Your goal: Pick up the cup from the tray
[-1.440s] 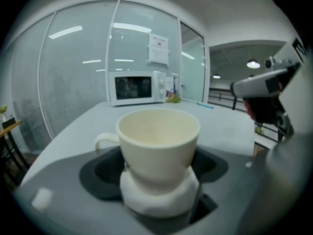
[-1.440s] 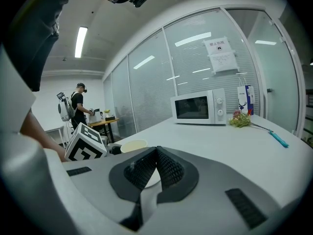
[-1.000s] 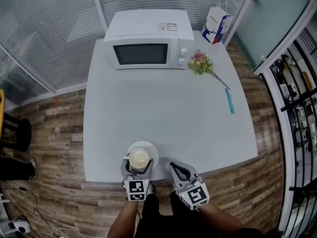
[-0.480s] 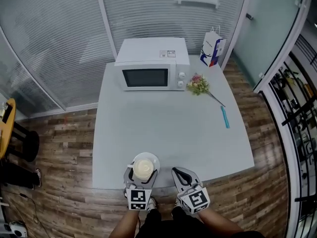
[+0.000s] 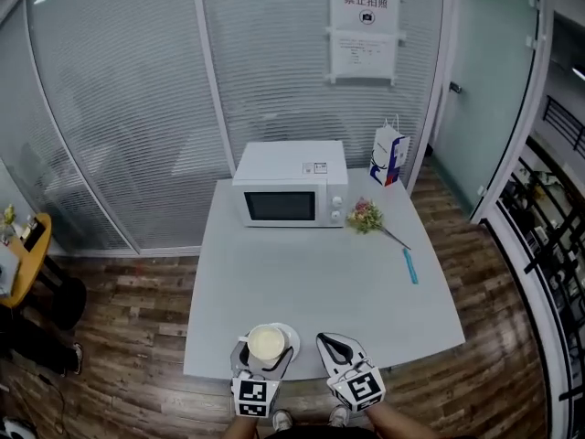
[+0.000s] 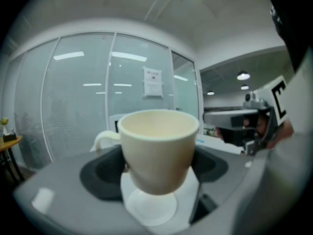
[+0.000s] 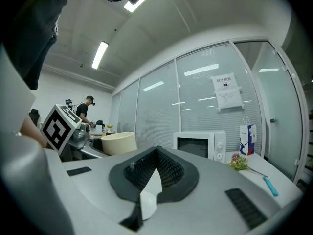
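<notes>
At the bench's [image 5: 311, 263] 6 o'clock edge, your left tool [image 5: 264, 358] grips the cup [image 5: 266, 342] over the tray [image 5: 292, 336], right tool [image 5: 333, 344] closed empty; a tilt could slip its tapered wall free.

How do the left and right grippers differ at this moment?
The left gripper has its fingers closed on the cream cup, while the right gripper has its fingers shut on nothing. The left gripper is over the round white tray; the right gripper is beside that tray. Both sit at the near edge of the table.
</notes>
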`<state>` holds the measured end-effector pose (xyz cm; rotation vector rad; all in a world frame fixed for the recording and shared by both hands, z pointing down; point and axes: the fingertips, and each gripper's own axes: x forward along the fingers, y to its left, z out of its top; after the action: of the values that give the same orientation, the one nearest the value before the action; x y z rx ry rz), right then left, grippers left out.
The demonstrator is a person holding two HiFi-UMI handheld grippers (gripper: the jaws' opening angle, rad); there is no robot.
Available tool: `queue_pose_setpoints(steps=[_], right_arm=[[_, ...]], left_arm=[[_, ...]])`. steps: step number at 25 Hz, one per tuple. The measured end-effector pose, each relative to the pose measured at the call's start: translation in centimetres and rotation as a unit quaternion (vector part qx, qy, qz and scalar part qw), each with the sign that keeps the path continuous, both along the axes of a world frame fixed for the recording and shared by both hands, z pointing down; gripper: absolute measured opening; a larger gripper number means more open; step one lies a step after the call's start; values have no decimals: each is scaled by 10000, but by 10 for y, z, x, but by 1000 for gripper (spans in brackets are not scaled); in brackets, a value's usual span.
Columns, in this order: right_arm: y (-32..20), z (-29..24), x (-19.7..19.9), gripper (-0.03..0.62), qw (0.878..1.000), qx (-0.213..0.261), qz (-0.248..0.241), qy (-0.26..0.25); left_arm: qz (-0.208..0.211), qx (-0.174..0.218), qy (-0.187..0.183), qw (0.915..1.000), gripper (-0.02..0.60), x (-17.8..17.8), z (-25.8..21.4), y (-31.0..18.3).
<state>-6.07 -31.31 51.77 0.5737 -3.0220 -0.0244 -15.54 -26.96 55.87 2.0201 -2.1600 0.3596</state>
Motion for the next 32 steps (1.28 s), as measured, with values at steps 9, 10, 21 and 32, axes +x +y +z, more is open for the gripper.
queue_pose_setpoints(steps=[9,10,21,32], right_arm=[[-1,-46,-6,6,9984,478,-72,-287],[-1,-49,-7,6,9982,517,-78,-302],[5,-61,-19,5,9971,680,-15,-332],[2,-58,-19,5,9975,633,70,-298]], left_arm=[[-112,431,-109,9989,417,-7,-42,7],[-109,456,-117,9988,417,-8,-45,7],[-190,618,-95,9979,417,-11,-54,9],[-217,587,-95,9980,417,-13,-51,11]])
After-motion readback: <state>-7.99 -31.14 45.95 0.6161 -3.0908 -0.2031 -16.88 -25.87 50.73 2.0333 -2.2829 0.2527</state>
